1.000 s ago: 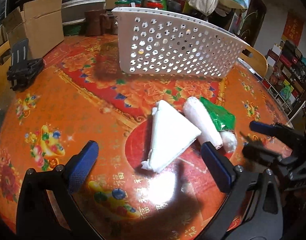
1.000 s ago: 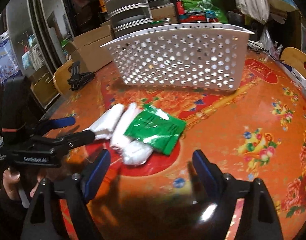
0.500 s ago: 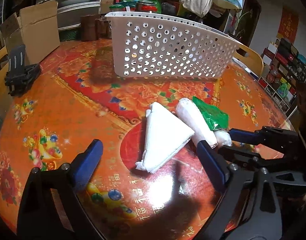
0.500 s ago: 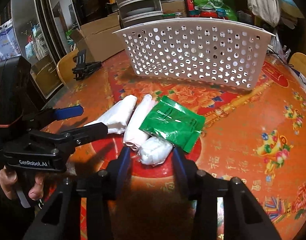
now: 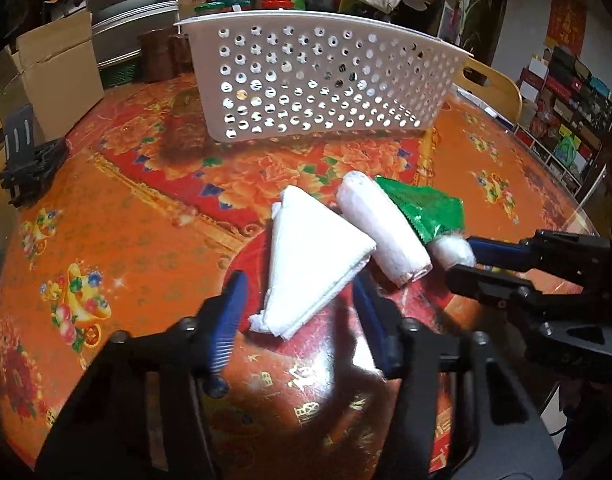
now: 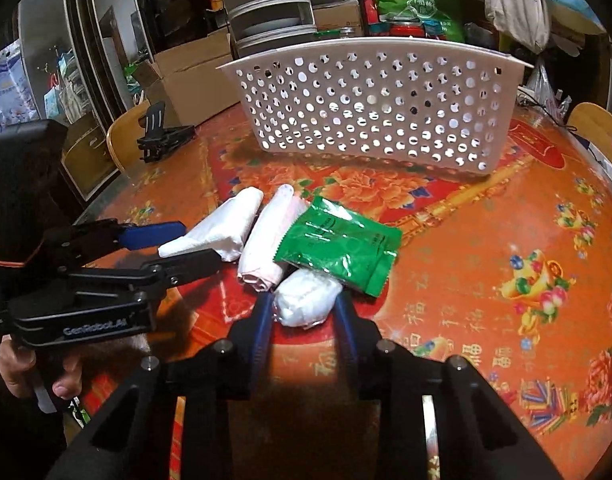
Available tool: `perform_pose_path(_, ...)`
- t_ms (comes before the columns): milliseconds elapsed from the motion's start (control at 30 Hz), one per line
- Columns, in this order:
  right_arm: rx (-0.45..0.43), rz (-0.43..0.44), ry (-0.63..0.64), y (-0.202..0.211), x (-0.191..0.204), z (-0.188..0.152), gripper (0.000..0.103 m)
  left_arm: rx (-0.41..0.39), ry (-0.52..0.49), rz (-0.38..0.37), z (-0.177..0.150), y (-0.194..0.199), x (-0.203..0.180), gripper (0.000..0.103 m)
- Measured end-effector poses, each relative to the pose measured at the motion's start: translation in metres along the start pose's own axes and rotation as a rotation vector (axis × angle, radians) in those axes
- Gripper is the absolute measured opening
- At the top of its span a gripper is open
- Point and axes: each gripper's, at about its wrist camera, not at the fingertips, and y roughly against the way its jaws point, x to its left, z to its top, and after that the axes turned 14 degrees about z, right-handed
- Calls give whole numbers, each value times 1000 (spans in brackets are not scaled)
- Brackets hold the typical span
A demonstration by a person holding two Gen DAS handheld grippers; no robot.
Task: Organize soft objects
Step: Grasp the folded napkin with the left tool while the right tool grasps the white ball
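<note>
Four soft things lie together on the orange table: a folded white cloth (image 5: 313, 256), a rolled pale pink towel (image 5: 381, 228), a green packet (image 5: 425, 210) and a small white wad (image 6: 306, 298). My left gripper (image 5: 298, 300) has narrowed, its blue fingers flanking the folded white cloth's near corner. My right gripper (image 6: 304, 312) is shut on the white wad, which rests on the table. The left gripper also shows in the right wrist view (image 6: 174, 244). A white perforated basket (image 6: 369, 108) stands behind them.
A black clamp-like stand (image 5: 26, 160) sits at the table's left edge. Cardboard boxes (image 5: 54, 76), stacked drawers and bags crowd behind the table. A wooden chair back (image 5: 489, 84) stands at the right rear.
Both grippers have moved forward and closed in. The right one has gone from wide open to shut on the white wad. The left one has narrowed around the folded cloth's corner.
</note>
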Motion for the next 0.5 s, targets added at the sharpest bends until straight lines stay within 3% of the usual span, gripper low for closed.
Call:
perform_pose_path(33, -7, -2, 12, 2, 2, -1, 31, 3, -5, -3, 0, -1, -1, 37)
perform_pose_path(133, -23, -7, 28, 9, 2, -3, 31, -13, 4, -11, -3, 2, 1, 29)
perform_pose_path(500, -62, 38, -7, 39, -17, -34, 31, -112, 0, -39, -9, 23, -1, 23)
